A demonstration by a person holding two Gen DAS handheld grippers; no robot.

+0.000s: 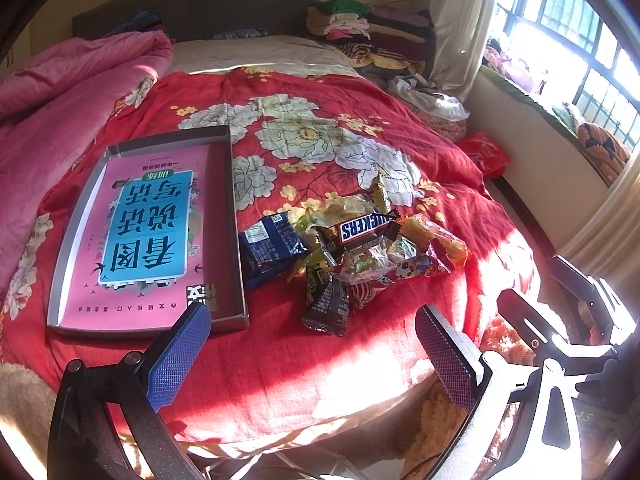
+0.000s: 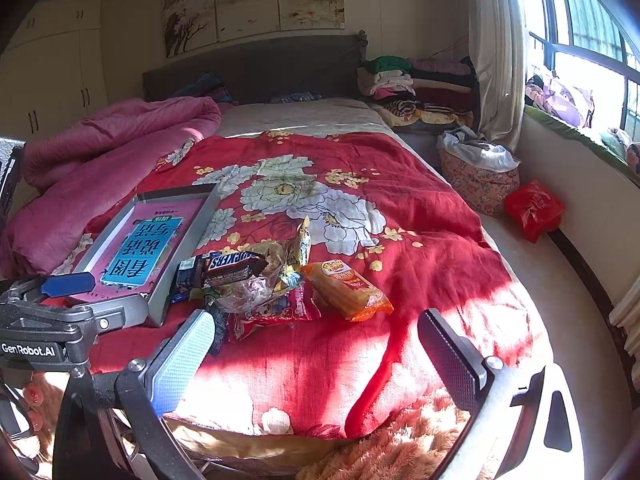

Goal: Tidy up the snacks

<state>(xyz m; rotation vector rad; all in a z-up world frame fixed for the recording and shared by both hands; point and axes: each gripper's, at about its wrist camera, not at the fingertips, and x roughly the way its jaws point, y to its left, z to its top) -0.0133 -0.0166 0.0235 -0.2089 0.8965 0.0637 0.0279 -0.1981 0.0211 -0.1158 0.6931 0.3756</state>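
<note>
A heap of wrapped snacks [image 1: 352, 248] lies on the red floral quilt [image 1: 320, 128], with a Snickers bar [image 1: 362, 230] on top, a blue packet [image 1: 272, 246] at its left and a dark packet [image 1: 326, 304] nearest me. In the right wrist view the heap [image 2: 272, 284] shows an orange packet [image 2: 346, 290] on its right. A shallow grey box [image 1: 236, 216] with a pink and blue book cover inside lies left of the heap. My left gripper [image 1: 312, 344] is open and empty, short of the heap. My right gripper [image 2: 316, 344] is open and empty too.
A pink duvet [image 1: 68, 92] is bunched at the left. Folded clothes [image 1: 360, 28] are stacked by the headboard. A red bag [image 2: 534, 208] and a floral basket [image 2: 476, 180] sit on the right beside the window ledge. The bed's front edge is just below both grippers.
</note>
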